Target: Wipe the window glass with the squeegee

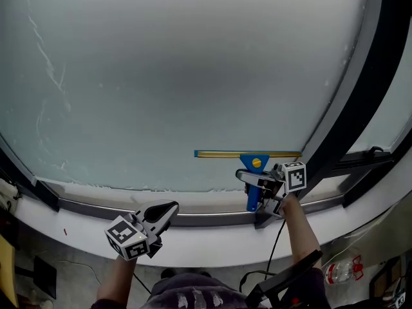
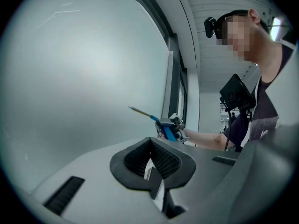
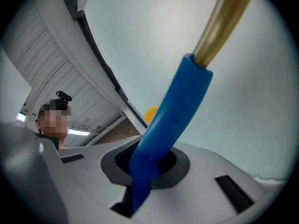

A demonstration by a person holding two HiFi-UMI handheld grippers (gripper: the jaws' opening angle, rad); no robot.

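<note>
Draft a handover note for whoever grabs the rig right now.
Left gripper: shut, empty, held low, off the glass.
Right gripper: shut on the squeegee by its blue handle.
Squeegee blade lies level, low on the window glass, near the right frame.
Done: cannot tell which strips are wiped.
Left: white streaks at the glass's upper left, and residue along its bottom edge.

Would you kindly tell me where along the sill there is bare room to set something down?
The white sill is bare left of the left gripper. Crowded at the right, where the right gripper holds the squeegee.
</note>
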